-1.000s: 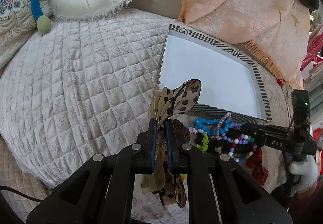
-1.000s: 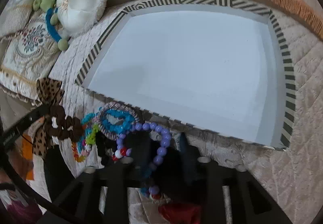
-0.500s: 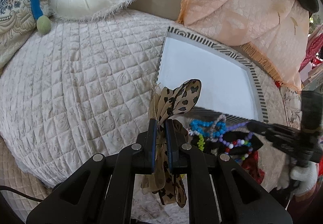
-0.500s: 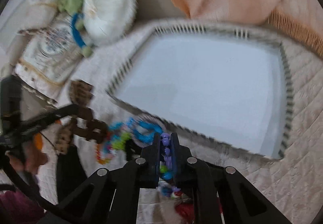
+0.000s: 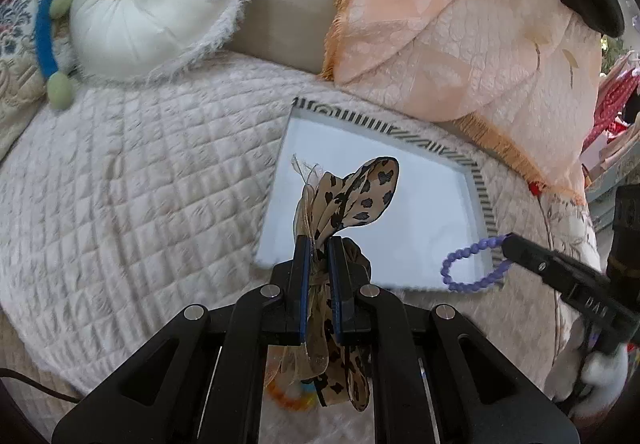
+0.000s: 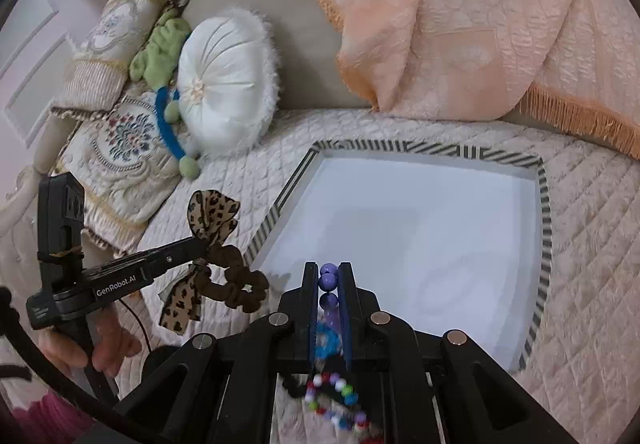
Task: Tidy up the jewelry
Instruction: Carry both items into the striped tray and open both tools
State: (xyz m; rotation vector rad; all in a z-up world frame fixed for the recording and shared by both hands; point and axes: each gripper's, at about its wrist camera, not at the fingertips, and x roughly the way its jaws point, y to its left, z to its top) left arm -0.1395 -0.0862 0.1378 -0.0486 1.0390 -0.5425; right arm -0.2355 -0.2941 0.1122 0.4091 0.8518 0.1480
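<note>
A round white cushion point(image 6: 224, 83) and peach blanket point(image 6: 440, 23) are seen behind the striped tray point(image 6: 542, 203); the leopard bow scrunchie point(image 5: 352, 195) is clamped in the left gripper point(image 5: 319, 248); the purple bead bracelet point(image 5: 468, 264), previously on the quilt point(image 5: 140, 183), is now pinched in the right gripper point(image 6: 329, 276) and raised over the tray's near edge.

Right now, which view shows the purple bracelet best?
The left wrist view: the bracelet hangs as an open loop from the right gripper. The right wrist view shows only a few beads between its fingers.
</note>
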